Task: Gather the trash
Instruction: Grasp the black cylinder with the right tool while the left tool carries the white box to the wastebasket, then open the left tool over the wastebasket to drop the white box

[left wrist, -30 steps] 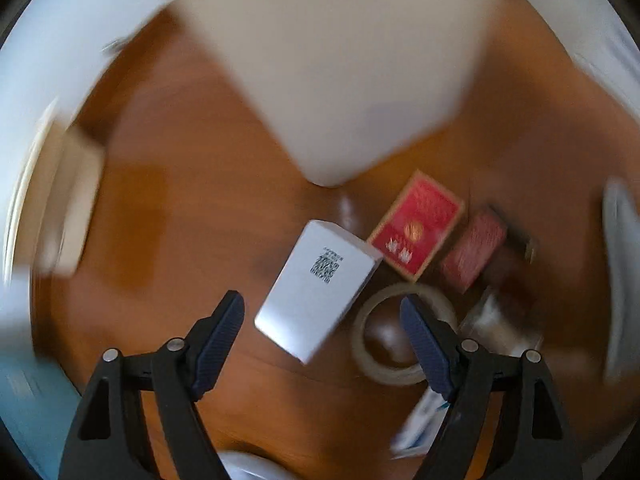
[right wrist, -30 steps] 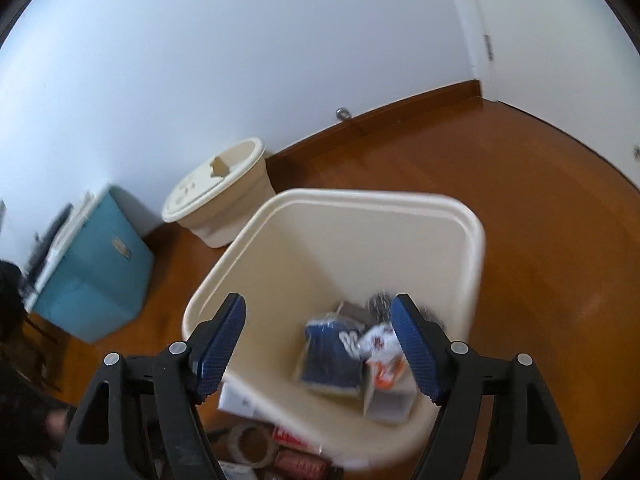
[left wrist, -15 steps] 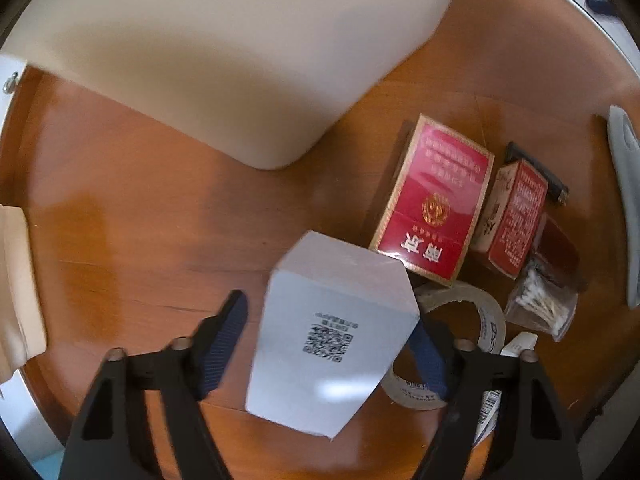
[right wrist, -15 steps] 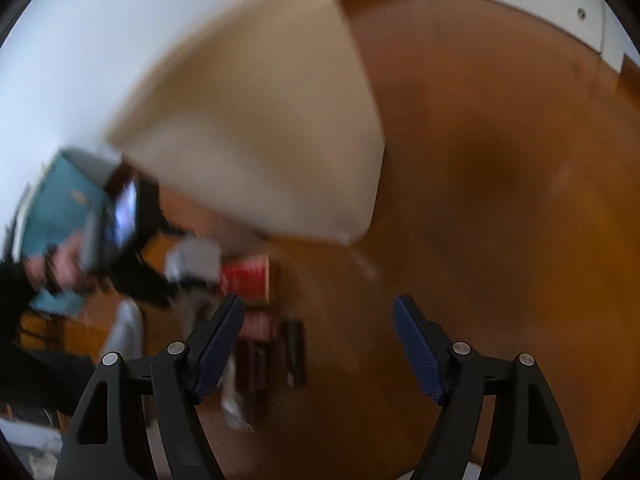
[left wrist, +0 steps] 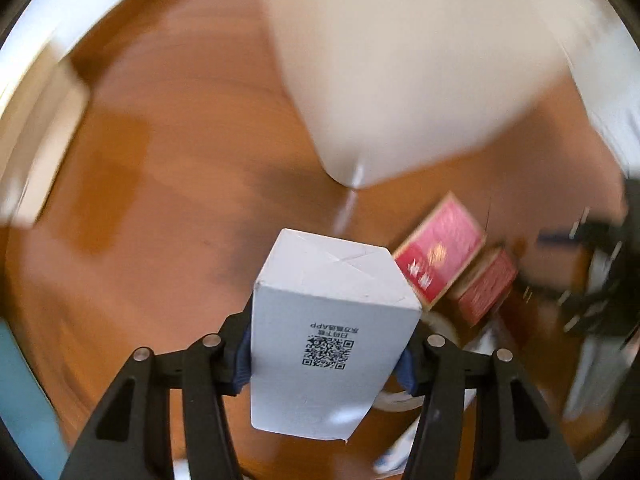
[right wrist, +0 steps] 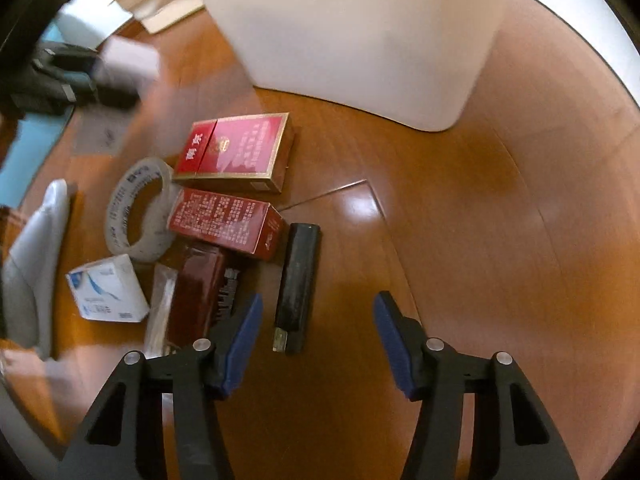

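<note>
We have the white cardboard box with the printed QR code (left wrist: 324,344) clamped between the blue pads of our left gripper (left wrist: 325,354), lifted off the brown wooden floor (left wrist: 172,208). The cream plastic trash bin (left wrist: 400,68) stands ahead of it, well apart, and only its outer wall shows in the left wrist view, so we cannot tell how the box lines up with the opening.

Our right gripper (right wrist: 318,340) hangs spread and empty over the floor, with the black rectangular lighter (right wrist: 298,286) lying just inside its left finger. The red and gold cigarette pack (right wrist: 236,152), the dark red carton (right wrist: 226,222), the roll of clear tape (right wrist: 136,208) and the small white and blue box (right wrist: 106,290) lie clustered beside it, near the bin.

The risks, as we judge them: the pads grip the box low on its sides, so a fast swing could let it pivot or slip out. Releasing before it clears the rim would bounce it back onto the floor. On the right, closing now would catch the lighter off-centre and could flick it away.
</note>
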A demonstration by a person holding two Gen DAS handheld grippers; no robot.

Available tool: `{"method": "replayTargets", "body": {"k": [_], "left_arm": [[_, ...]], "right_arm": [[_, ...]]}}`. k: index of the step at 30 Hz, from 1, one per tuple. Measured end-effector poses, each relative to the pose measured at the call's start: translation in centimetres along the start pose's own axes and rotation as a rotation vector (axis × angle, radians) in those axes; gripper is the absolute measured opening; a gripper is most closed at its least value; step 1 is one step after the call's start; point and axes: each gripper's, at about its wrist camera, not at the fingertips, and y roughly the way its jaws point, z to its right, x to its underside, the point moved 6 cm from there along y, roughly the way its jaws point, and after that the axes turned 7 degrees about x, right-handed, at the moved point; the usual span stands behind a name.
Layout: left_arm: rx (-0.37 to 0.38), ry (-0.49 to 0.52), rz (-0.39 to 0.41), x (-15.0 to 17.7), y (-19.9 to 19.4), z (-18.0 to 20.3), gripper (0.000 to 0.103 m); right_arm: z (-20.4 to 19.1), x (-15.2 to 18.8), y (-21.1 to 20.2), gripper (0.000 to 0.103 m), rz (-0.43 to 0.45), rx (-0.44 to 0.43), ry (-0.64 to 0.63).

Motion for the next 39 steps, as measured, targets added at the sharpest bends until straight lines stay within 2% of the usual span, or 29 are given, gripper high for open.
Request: {"method": "replayTargets", "body": {"k": [2, 6, 11, 12, 13, 14, 15, 16, 21, 24, 27, 31, 33, 36, 39], "left_arm": [[-0.017, -0.056, 0.036, 0.6, -0.9, 0.0, 0.054], [-0.006, -0.238, 0.126, 1.7, -4.0, -1.1, 0.054], [-0.001, -0.374, 0.228, 1.5, -8.9, -1.5, 0.054], [0.004, -0.403, 0.261, 1.2, -10.5, -1.8, 0.054], [0.006, -0.424, 0.297, 0.6, -12.2, -2.0, 0.054], [0.008, -0.432, 0.32, 0.0, -13.1, -2.0, 0.054], [0.011, -0.438, 0.364, -0.9, -15.0, -1.9, 0.054], [0.017, -0.434, 0.409, -1.9, -16.9, -1.6, 0.054], [0.093, -0.364, 0.566, -6.8, -24.1, 1.4, 0.054], [0.18, -0.283, 0.603, -10.8, -26.2, 4.7, 0.054], [0.234, -0.196, 0.553, -14.8, -25.3, 7.6, 0.054], [0.253, -0.174, 0.407, -19.4, -19.1, 8.7, 0.054], [0.241, -0.211, 0.298, -20.9, -14.5, 8.6, 0.054], [0.26, -0.298, 0.187, -20.9, -9.5, 8.2, 0.054], [0.261, -0.36, 0.134, -20.3, -6.7, 7.9, 0.054]], "right_arm": [[-0.3, -0.2, 0.5, 0.06, -0.002, 0.02, -0.019], [-1.5, -0.2, 1.2, 0.06, 0.008, 0.045, -0.056], [-3.5, -0.1, 1.8, 0.06, 0.028, 0.092, -0.151], [-3.9, -0.1, 1.6, 0.058, 0.045, 0.1, -0.177], [-4.2, -0.2, 1.2, 0.053, 0.064, 0.106, -0.204], [-4.4, -0.1, 1.1, 0.046, 0.072, 0.104, -0.215], [-4.9, -0.1, 0.9, 0.024, 0.078, 0.087, -0.22], [-5.7, 0.1, 0.9, 0.02, 0.081, 0.096, -0.224], [-5.2, 0.2, -0.7, 0.019, 0.107, 0.068, -0.19], [-3.7, -0.2, -3.3, 0.019, 0.165, 0.065, -0.157], [-2.2, -0.7, -5.7, 0.019, 0.201, 0.068, -0.096], [0.4, -1.5, -7.7, 0.019, 0.235, 0.078, -0.009], [1.5, -1.7, -8.4, 0.019, 0.245, 0.082, 0.025], [3.2, -1.3, -9.5, 0.019, 0.248, 0.084, 0.078], [5.5, -0.6, -9.9, 0.019, 0.242, 0.081, 0.115]]}}
